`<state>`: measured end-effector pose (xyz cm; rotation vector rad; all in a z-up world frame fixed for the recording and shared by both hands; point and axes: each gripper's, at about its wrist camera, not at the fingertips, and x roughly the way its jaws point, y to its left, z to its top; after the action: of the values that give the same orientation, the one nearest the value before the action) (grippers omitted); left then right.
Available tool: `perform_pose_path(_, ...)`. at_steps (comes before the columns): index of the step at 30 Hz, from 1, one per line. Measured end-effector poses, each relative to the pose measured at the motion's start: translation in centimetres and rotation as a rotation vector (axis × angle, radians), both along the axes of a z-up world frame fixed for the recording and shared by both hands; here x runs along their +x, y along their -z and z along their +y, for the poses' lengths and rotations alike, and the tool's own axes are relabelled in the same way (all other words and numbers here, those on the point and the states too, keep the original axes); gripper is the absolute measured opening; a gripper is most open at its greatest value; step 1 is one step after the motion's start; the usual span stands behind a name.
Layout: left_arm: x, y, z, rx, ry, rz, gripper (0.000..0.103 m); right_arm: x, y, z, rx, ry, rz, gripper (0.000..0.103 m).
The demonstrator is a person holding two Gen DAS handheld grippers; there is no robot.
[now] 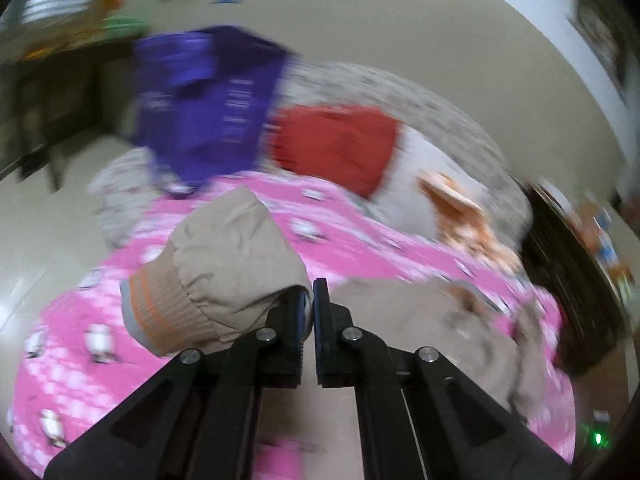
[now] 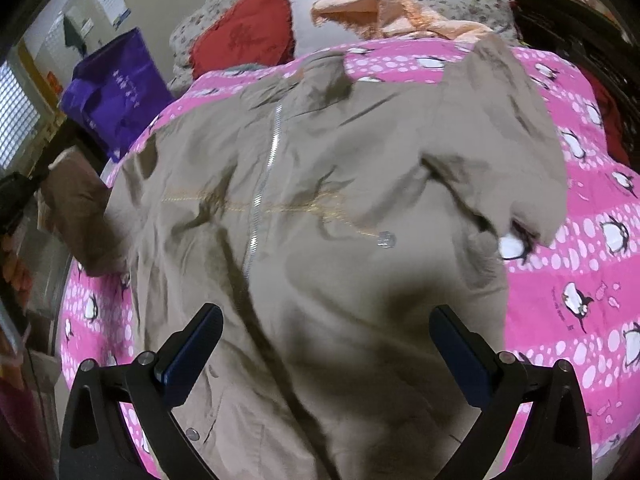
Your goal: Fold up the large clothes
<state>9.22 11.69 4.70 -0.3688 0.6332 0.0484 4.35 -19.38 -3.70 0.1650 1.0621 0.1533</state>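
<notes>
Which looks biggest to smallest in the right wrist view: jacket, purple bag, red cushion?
1. Jacket, by far, though it lies nearest the camera.
2 and 3. Purple bag and red cushion look alike; no ranking.

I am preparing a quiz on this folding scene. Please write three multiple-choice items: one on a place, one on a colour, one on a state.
1. Where does the jacket lie?
A. on the pink blanket
B. on the floor
C. in the purple bag

2. What colour is the cushion near the pillow?
A. green
B. red
C. black

3. How is the left tool?
A. open, holding nothing
B. shut on the bag
C. shut on the sleeve

Key: 1 A, pink shows all around the jacket; 2 B, it is plainly red; 3 C, beige cloth sits pinched between its pads.
</notes>
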Motion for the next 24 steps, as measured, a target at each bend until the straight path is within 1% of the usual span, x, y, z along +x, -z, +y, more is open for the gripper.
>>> perform_pose_path(1, 0.3, 0.0, -3.0, 0.030, 0.057, -0.002, 0.002, -0.1, -0.1, -0.4, 0.005, 0.009, -0.001, 0.103)
perform_pose_path(3, 0.7, 0.4, -7.2, 0.090, 0.124, -0.008, 0.002, -0.3, -0.3, -1.6, 0.010, 0.027, -0.003, 0.103)
perform_pose_path(5, 0.9, 0.9, -11.3, 0.128, 0.193, -0.011, 0.002, -0.5, -0.5, -2.7, 0.008, 0.046, -0.008, 0.103)
perform_pose_path(8, 1.2, 2.2, -17.3, 0.147, 0.320, 0.009, 0.002, -0.9, -0.5, -4.4, 0.015, 0.076, -0.002, 0.103)
perform_pose_path(10, 1.3, 3.0, -19.5, 0.155, 0.376, 0.033, 0.002, -1.1, -0.4, -5.2, 0.013, 0.088, 0.002, 0.103)
perform_pose_path(12, 1.3, 4.4, -21.9, 0.153, 0.460, 0.072, 0.004, -1.2, -0.4, -6.1, 0.005, 0.104, 0.004, 0.103)
perform_pose_path(14, 1.3, 5.5, -23.2, 0.119, 0.537, 0.115, 0.024, -1.4, -0.4, -7.0, -0.001, 0.122, 0.000, 0.103)
perform_pose_path(15, 1.0, 5.8, -23.2, 0.086, 0.567, 0.127, 0.048, -1.5, -0.3, -7.4, -0.005, 0.129, -0.001, 0.103)
perform_pose_path(16, 0.8, 5.9, -23.1, 0.065, 0.577, 0.127, 0.060, -1.5, -0.3, -7.6, -0.007, 0.136, 0.000, 0.103)
perform_pose_path(17, 0.2, 5.7, -22.4, 0.025, 0.580, 0.120, 0.060, -1.5, -0.3, -7.9, -0.007, 0.141, -0.001, 0.103)
perform_pose_path(20, -1.1, 4.6, -20.0, -0.025, 0.596, 0.121, 0.063, -1.1, -0.3, -7.9, -0.002, 0.134, -0.003, 0.103)
perform_pose_path(22, -2.2, 4.1, -18.5, -0.001, 0.589, 0.106, 0.063, -0.6, -0.5, -7.3, 0.005, 0.109, -0.011, 0.103)
perform_pose_path(24, -3.4, 3.7, -16.0, 0.049, 0.566, 0.101, 0.063, -0.3, -0.9, -6.3, 0.005, 0.081, -0.035, 0.103)
